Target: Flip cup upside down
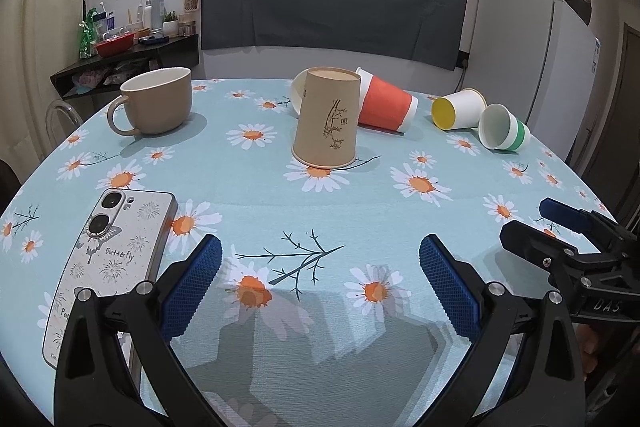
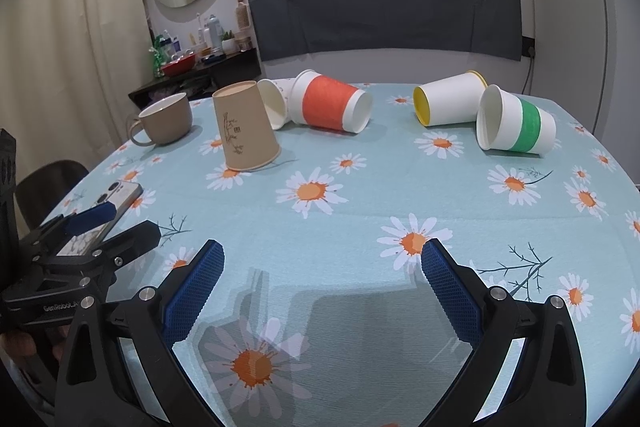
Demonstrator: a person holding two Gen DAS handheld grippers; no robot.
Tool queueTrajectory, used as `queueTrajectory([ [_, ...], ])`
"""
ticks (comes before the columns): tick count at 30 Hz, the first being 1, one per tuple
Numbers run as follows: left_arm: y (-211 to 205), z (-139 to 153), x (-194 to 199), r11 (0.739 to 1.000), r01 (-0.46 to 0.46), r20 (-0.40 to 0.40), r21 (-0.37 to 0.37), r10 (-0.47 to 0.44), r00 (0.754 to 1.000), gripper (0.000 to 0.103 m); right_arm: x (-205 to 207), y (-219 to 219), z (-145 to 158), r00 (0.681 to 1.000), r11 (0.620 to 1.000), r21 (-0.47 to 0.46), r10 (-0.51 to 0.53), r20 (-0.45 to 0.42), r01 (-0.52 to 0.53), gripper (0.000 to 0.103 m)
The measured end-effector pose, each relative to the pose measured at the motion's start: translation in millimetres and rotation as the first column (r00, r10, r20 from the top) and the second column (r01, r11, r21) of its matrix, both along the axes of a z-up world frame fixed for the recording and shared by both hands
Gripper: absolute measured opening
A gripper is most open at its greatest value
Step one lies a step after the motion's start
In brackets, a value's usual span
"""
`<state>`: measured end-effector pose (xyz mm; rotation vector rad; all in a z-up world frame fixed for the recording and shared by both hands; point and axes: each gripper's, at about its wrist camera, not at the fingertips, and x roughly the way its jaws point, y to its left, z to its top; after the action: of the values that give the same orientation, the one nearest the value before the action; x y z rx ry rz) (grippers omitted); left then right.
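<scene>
Both our grippers, left gripper (image 1: 320,287) and right gripper (image 2: 322,291), spread wide, holding nothing, low over the daisy tablecloth (image 1: 400,227) | ahead: brown paper cup (image 1: 326,119), bamboo sketch, standing mouth-down mid-table | behind it, touching: orange-banded cup (image 1: 386,103) on its side
</scene>
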<state>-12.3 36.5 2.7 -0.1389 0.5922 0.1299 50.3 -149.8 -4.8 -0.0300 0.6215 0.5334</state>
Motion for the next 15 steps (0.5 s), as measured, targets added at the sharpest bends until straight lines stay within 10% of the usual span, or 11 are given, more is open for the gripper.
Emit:
queueTrajectory([
  [15, -1.7, -0.1, 0.9, 1.0, 0.007, 0.001, 0.01, -0.007, 1.0, 0.097, 1.4, -0.4, -0.5, 1.0, 1.0, 0.003, 0.001, -0.009, -0.001, 0.095],
])
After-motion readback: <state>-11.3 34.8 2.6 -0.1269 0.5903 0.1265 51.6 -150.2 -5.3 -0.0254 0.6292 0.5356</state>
